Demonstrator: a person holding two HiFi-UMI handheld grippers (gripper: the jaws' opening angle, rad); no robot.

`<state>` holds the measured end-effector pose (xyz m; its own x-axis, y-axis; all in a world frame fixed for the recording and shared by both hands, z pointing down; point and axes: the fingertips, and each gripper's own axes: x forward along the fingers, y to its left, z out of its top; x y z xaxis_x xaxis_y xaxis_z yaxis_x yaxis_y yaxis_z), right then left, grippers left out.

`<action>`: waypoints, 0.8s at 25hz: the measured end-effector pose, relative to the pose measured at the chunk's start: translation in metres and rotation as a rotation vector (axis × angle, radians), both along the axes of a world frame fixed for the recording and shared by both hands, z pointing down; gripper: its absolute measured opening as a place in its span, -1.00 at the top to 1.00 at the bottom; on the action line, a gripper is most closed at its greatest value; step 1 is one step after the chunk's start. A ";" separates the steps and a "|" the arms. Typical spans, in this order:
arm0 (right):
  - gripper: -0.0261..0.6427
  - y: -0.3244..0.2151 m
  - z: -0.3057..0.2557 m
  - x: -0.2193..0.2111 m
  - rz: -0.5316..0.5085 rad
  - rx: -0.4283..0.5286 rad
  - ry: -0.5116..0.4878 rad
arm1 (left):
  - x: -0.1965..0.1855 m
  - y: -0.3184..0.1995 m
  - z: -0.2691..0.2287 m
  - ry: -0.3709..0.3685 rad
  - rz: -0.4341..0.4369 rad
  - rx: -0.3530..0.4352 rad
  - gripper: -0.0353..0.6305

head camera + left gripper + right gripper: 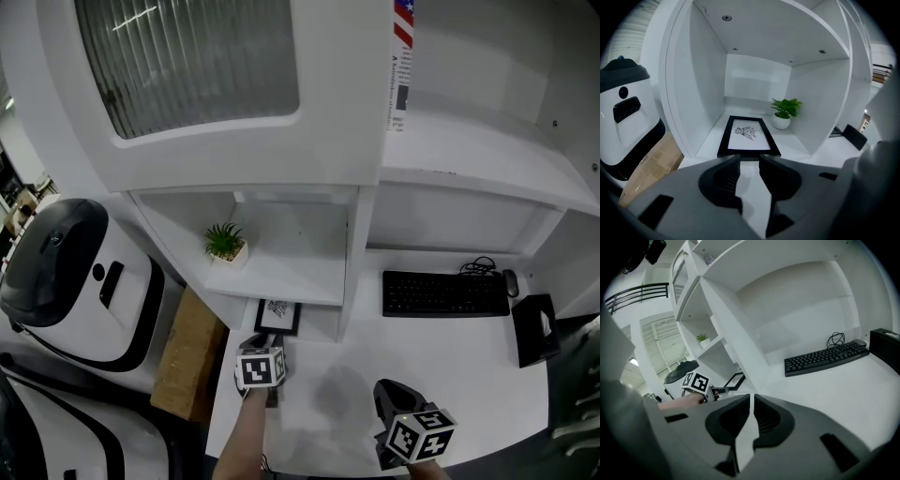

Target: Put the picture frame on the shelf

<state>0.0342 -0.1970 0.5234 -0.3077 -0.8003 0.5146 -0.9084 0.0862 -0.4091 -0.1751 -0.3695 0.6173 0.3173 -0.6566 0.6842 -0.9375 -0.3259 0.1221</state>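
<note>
The black picture frame [277,317] with a white print shows just below the front edge of the shelf [281,267] that bears a small plant [225,242]. In the left gripper view the frame [748,136] lies flat on the white floor of an open compartment, the plant [785,112] behind it to the right. My left gripper [262,342] points at the frame's near edge; its tips [750,159] stop just short of it, open with only white surface between them. My right gripper [384,389] hovers over the desk, to the right and nearer me, jaws [752,397] together with nothing in them.
A black keyboard [445,293], a mouse [510,281] and a black box [536,328] sit on the desk to the right. Left of the desk stand a cardboard box [187,356] and a white and black machine [70,281]. An upright panel [354,253] divides the compartments.
</note>
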 end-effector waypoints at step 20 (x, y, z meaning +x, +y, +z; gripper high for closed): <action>0.90 0.013 -0.018 -0.021 -0.095 0.085 0.025 | 0.012 0.085 -0.076 0.125 -0.019 0.170 0.72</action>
